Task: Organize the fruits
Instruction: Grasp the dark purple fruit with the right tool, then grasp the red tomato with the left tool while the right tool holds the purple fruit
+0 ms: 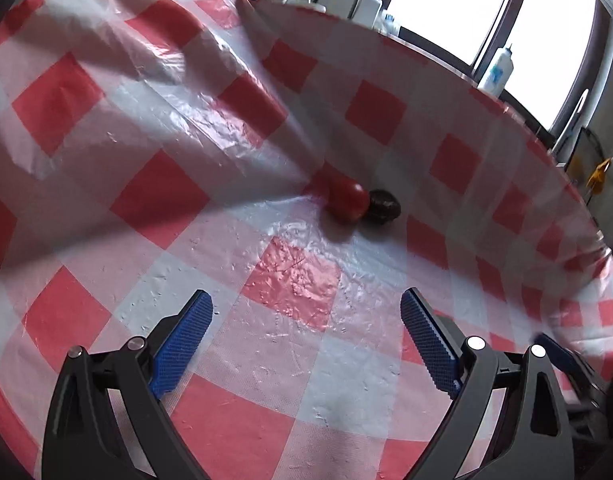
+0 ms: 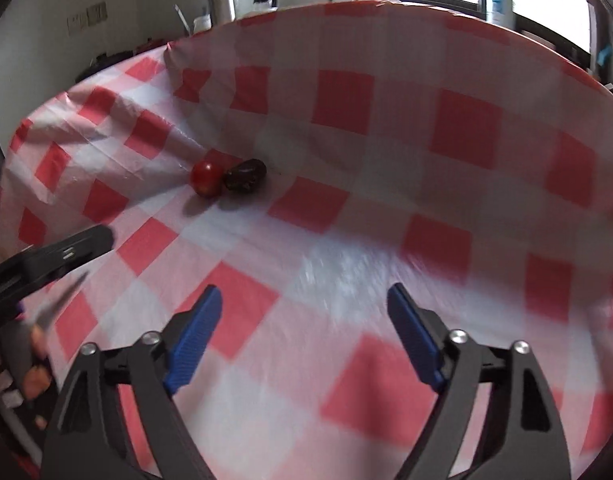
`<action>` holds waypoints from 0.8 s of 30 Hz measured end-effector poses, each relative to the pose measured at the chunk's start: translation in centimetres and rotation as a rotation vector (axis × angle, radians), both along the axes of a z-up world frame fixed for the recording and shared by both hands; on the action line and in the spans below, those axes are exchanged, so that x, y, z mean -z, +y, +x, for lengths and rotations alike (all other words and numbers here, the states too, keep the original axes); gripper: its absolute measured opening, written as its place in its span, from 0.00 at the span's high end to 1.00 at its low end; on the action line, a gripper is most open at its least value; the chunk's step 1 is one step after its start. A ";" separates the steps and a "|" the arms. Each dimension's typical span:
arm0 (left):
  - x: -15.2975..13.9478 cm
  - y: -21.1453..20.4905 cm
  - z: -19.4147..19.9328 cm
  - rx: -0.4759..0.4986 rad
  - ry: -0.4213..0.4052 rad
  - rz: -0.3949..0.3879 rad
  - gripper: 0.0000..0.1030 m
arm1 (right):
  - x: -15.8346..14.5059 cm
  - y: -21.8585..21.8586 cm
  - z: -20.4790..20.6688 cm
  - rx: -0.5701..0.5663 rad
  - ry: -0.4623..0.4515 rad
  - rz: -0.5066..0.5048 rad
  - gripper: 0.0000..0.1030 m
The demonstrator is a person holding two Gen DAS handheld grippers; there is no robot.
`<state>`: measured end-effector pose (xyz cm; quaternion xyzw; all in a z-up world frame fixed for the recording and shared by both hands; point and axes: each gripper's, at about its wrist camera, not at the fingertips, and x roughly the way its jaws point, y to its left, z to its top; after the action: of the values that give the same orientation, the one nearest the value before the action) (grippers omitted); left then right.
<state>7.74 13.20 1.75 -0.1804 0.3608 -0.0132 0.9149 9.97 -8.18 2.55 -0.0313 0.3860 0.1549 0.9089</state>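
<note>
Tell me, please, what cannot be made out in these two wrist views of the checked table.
- Dark fruit: left wrist view, partly hidden behind the red fruit; too small in both views to identify.
- Tablecloth near the right gripper: right wrist view, motion-blurred.
- Bottles past the table's far edge: labels too small, backlit by the window.
- Where the fruits should go: no bowl or tray shows in either view.

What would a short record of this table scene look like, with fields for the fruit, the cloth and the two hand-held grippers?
surface: red-and-white checked plastic cloth, creased
fruit: red tomato-like fruit touching a dark wrinkled fruit
left hand-held gripper: open, nothing between its fingers, short of the fruit
right hand-held gripper: open, nothing held, short of the fruit
background: bottles beyond the table's far edge by a bright window
</note>
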 end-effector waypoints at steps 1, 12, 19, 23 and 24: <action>0.0 0.3 -0.2 -0.004 -0.008 -0.022 0.11 | 0.1 0.8 1.3 -0.012 0.006 -0.014 0.23; 0.7 3.0 -0.3 -0.056 -0.011 -0.191 0.11 | 1.6 9.0 11.2 -0.117 0.078 -0.147 0.36; 0.7 2.9 -0.4 -0.044 -0.013 -0.189 0.11 | 1.8 10.4 11.4 -0.126 0.073 -0.130 0.61; 0.7 2.7 -0.4 -0.047 -0.016 -0.176 0.11 | 1.1 7.4 7.9 -0.101 0.053 -0.060 0.61; 0.7 2.6 -0.4 -0.045 -0.016 -0.170 0.11 | 0.8 6.2 6.7 -0.088 0.042 -0.038 0.61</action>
<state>7.33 15.80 1.06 -0.2652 0.3471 -0.0245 0.8992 16.62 -1.98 1.76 -0.0623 0.4060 0.1880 0.8921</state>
